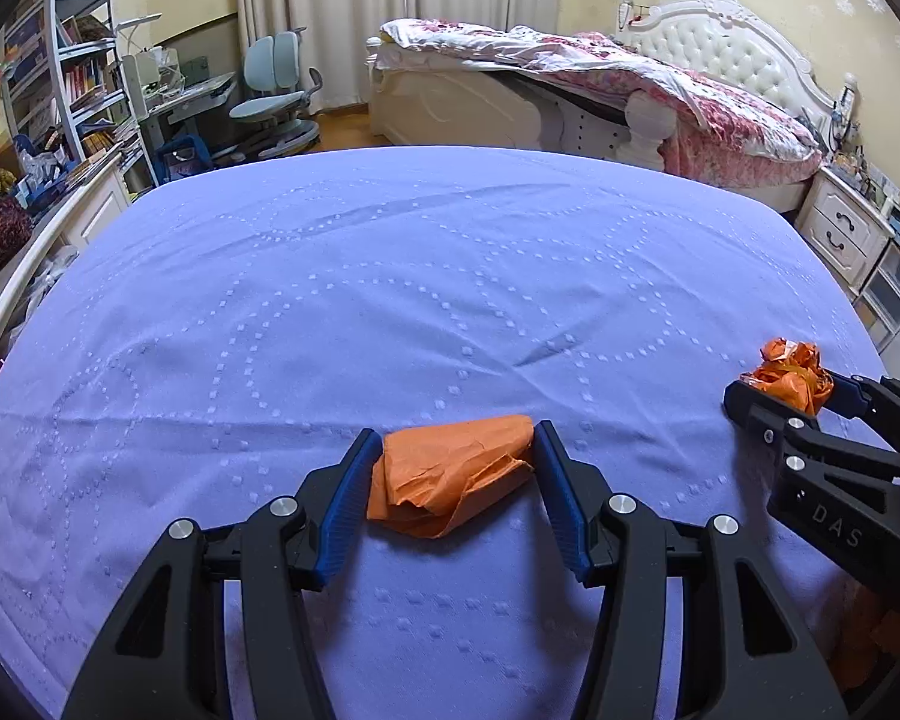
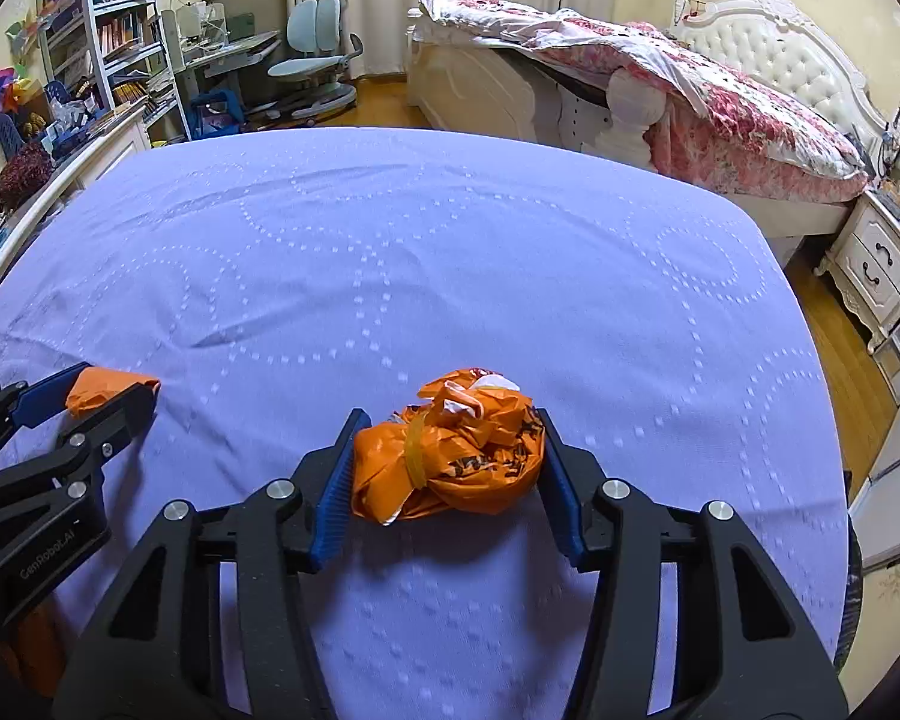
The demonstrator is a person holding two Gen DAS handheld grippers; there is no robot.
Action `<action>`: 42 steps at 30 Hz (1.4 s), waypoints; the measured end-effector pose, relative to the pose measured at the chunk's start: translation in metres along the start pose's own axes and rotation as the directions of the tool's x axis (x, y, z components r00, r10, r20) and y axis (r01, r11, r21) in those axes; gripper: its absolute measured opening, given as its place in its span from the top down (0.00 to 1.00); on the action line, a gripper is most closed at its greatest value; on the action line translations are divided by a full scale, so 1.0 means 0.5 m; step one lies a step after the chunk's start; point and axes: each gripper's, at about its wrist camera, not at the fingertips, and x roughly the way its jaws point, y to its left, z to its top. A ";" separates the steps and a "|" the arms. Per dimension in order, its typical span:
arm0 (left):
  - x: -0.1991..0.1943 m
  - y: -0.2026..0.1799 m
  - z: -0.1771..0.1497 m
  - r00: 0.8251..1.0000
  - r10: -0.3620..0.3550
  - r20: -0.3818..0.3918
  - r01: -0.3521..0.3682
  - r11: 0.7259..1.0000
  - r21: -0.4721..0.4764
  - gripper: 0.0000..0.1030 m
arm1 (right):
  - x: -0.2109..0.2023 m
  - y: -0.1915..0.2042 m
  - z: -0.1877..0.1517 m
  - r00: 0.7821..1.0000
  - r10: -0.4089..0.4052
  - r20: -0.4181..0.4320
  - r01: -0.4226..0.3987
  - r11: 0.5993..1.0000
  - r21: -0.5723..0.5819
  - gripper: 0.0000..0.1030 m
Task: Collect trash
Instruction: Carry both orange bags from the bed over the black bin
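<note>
A crumpled orange paper wad lies on the lilac bedspread, and my left gripper is shut on it, both blue pads against its sides. To its right, a knotted orange plastic bag with white scraps showing at its top sits on the bedspread. My right gripper is shut on the bag. The right wrist view shows the left gripper and its paper wad at the far left. The left wrist view shows the right gripper and the bag at the far right.
Beyond the bedspread's far edge stand a white bed with a pink floral quilt, a blue desk chair and a cluttered bookshelf. A white nightstand stands on the wood floor at the right. An unidentified orange patch shows low between the grippers.
</note>
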 end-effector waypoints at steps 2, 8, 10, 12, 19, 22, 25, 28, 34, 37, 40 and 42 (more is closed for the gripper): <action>-0.005 -0.006 -0.005 1.000 -0.010 0.000 0.010 1.000 0.002 0.48 | -0.008 -0.003 -0.011 1.000 0.001 0.002 -0.001 1.000 0.002 0.50; -0.025 -0.038 -0.026 0.999 -0.037 0.005 0.037 0.999 0.017 0.48 | -0.046 -0.029 -0.054 1.000 0.002 0.008 -0.002 1.000 0.022 0.50; -0.031 -0.051 -0.034 0.999 -0.046 0.007 0.045 0.999 0.024 0.48 | -0.062 -0.042 -0.074 1.000 0.000 0.009 0.000 0.999 0.038 0.50; -0.039 -0.064 -0.042 0.998 -0.057 0.012 0.057 0.998 0.027 0.48 | -0.074 -0.051 -0.091 1.000 -0.002 0.010 0.002 0.999 0.046 0.50; -0.064 -0.106 -0.065 0.996 -0.088 0.024 0.087 0.995 0.052 0.48 | -0.118 -0.084 -0.144 0.999 -0.022 0.027 0.020 0.997 0.071 0.50; -0.074 -0.128 -0.075 0.994 -0.102 0.028 0.100 0.992 0.071 0.48 | -0.133 -0.101 -0.163 0.999 -0.031 0.032 0.028 0.996 0.082 0.50; -0.082 -0.150 -0.087 0.993 -0.115 0.028 0.112 0.989 0.096 0.48 | -0.150 -0.120 -0.183 0.999 -0.041 0.033 0.037 0.994 0.101 0.50; -0.095 -0.170 -0.096 0.990 -0.133 0.036 0.128 0.985 0.114 0.48 | -0.174 -0.143 -0.203 0.997 -0.058 0.048 0.051 0.990 0.130 0.50; -0.120 -0.221 -0.107 0.982 -0.181 0.063 0.169 0.973 0.159 0.48 | -0.221 -0.179 -0.231 0.988 -0.115 0.099 0.098 0.981 0.165 0.50; -0.133 -0.248 -0.106 0.975 -0.206 0.082 0.189 0.965 0.183 0.48 | -0.240 -0.201 -0.243 0.981 -0.149 0.122 0.125 0.976 0.179 0.50; -0.145 -0.277 -0.102 0.967 -0.234 0.103 0.210 0.956 0.204 0.48 | -0.257 -0.226 -0.254 0.973 -0.187 0.135 0.159 0.968 0.194 0.50; -0.155 -0.299 -0.100 0.959 -0.258 0.120 0.227 0.948 0.221 0.48 | -0.266 -0.242 -0.260 0.969 -0.205 0.139 0.174 0.963 0.206 0.50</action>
